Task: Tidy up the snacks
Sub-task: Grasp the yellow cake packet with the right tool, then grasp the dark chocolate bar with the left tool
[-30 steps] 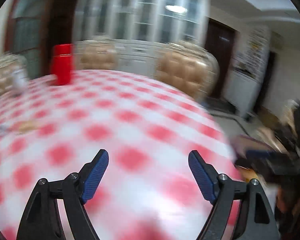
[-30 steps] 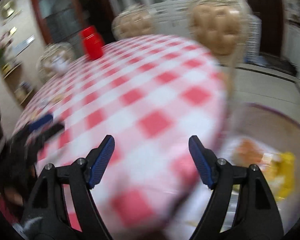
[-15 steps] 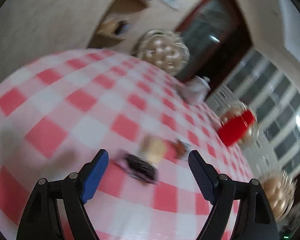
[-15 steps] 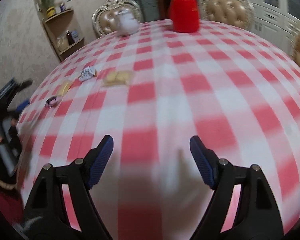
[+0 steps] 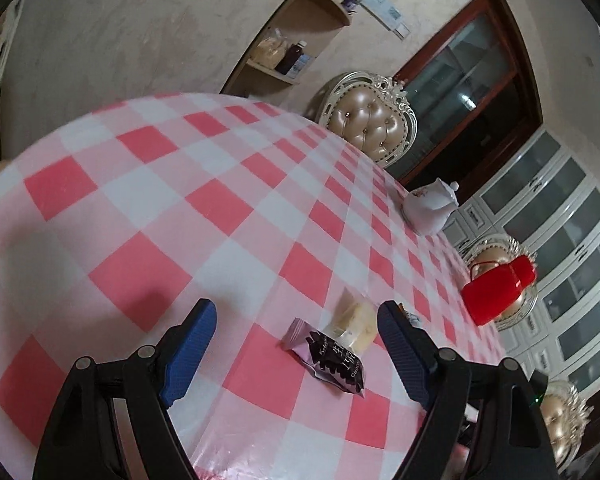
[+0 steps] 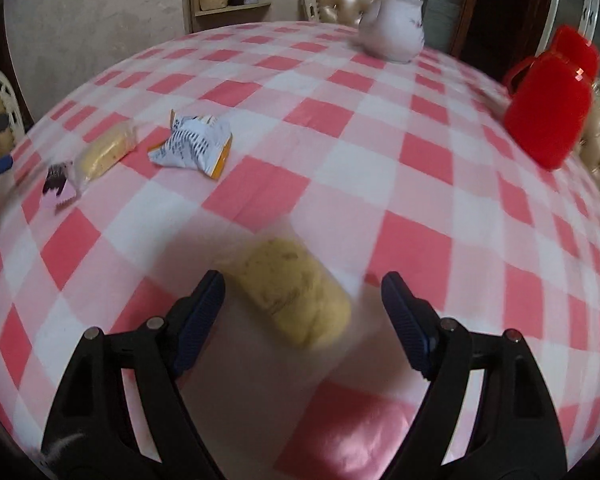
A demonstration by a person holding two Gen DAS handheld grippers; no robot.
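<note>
Both tongs hover over a tabletop in red-and-white checked cloth, at the reaching step; no snack is gathered yet. Nearest, the right tongs stand released, jaws having just narrowed, around a blurred yellow clear-wrapped cake, untouched. The left tongs, released, frame a dark purple sachet beside a pale wrapped cake. Next: lower, then close. Farther off lies a crumpled white-and-orange packet.

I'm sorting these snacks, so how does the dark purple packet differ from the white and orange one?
The dark purple packet is dark with pale lettering and lies fairly flat; the white and orange packet is pale with dark print and looks crumpled and puffed up. The purple one touches a yellow cake; the white one lies apart. Both rest on the checked tablecloth.
</note>
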